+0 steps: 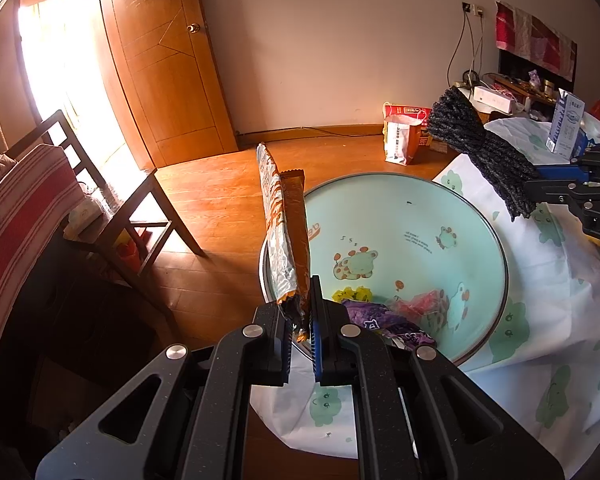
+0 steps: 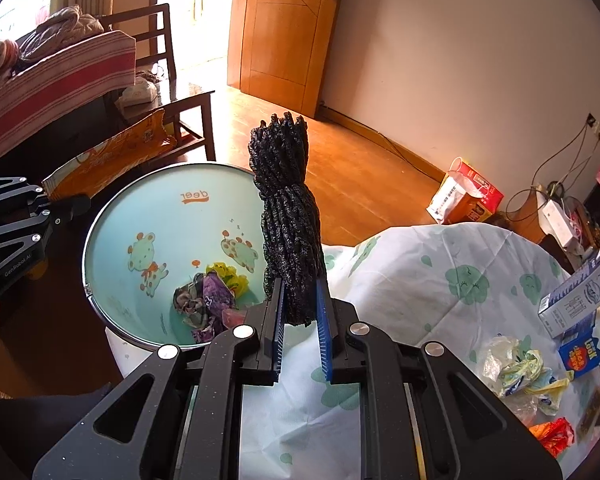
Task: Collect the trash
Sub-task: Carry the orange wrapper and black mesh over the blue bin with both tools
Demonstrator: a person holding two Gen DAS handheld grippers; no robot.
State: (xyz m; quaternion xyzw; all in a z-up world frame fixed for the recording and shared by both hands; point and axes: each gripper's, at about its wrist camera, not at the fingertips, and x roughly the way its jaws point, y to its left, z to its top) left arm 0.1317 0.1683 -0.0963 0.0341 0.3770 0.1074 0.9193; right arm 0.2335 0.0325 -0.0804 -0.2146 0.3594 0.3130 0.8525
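Above the mint basin (image 1: 412,216), the left gripper (image 1: 300,320) is clenched on the torn end of an orange snack wrapper (image 1: 284,224), which stands over the near rim. The right gripper (image 2: 300,308) grasps a black mesh bundle (image 2: 288,216) beside the basin. Crumpled wrappers (image 2: 208,300) lie inside, partly hidden behind the fingers. More trash (image 2: 520,372) lies on the tablecloth (image 2: 440,300), cut off at the frame edge.
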